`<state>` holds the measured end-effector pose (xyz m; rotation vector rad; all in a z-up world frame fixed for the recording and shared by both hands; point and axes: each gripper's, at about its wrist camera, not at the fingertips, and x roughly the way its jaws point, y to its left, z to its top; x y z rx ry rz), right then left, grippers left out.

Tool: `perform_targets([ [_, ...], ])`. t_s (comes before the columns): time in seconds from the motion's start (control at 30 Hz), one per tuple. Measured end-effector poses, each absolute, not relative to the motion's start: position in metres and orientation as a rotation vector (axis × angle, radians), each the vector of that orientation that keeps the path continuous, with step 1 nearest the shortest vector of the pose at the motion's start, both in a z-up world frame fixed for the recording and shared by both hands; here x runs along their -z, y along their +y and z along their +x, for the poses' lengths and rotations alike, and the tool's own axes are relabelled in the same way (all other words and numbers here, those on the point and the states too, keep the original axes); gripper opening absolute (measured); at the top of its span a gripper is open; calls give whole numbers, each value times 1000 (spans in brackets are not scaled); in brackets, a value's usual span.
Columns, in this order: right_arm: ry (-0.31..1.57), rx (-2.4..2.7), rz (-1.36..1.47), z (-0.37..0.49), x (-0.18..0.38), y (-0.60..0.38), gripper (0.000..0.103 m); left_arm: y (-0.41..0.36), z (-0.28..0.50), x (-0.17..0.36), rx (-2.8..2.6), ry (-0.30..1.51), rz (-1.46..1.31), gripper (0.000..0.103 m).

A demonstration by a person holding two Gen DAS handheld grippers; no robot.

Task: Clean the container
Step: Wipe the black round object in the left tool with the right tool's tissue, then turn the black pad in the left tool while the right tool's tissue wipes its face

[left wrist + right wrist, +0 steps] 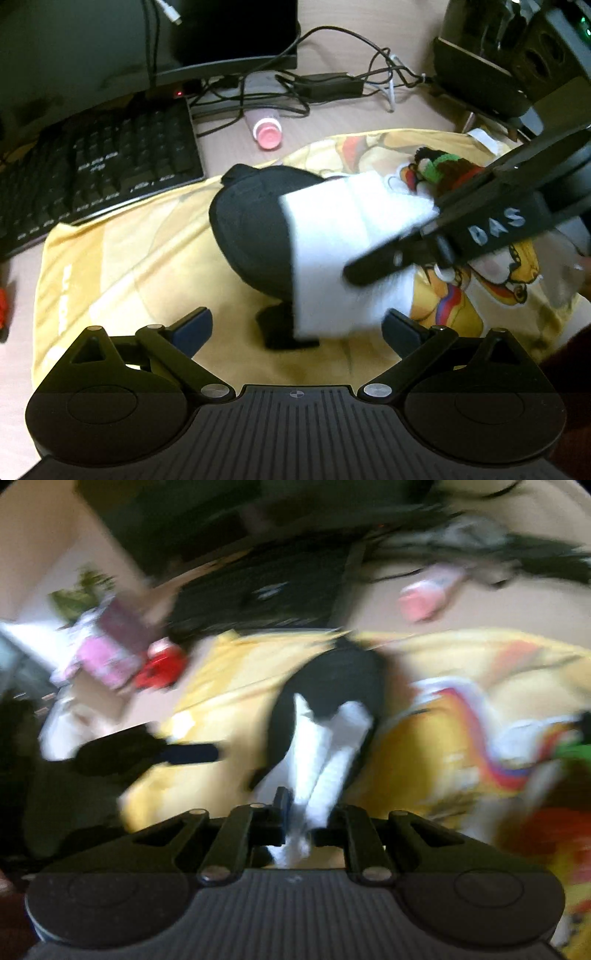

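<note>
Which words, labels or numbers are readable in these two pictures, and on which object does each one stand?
"DAS": white handwriting on the right gripper, seen from the left wrist.
Keyboard: key legends too small to read.
Yellow cloth: pale print at its left edge, unreadable.
Right wrist view: too blurred, nothing readable.

Hand-lettered white "DAS" on a black band [498, 229] around the right gripper [373, 269], right of scene. Pale lettering on yellow cloth [122, 266], near left: unreadable. Keyboard [92, 173] legends, far left: too small.
</note>
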<state>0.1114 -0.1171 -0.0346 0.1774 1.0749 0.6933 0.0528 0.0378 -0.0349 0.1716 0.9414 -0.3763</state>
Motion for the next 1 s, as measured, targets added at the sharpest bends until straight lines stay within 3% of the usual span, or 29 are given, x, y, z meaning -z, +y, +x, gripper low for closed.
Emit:
perform_targets([
  [0.23,1030,-510,332,117,39,-159,14,21,60,30,382,949,215,101],
  [0.57,1052,-493,303,130,50,-162,14,25,78,42,363,1018,212,101],
  [1.0,931,-610,338,138,27,-147,14,50,113,53,318,1098,-30,101],
])
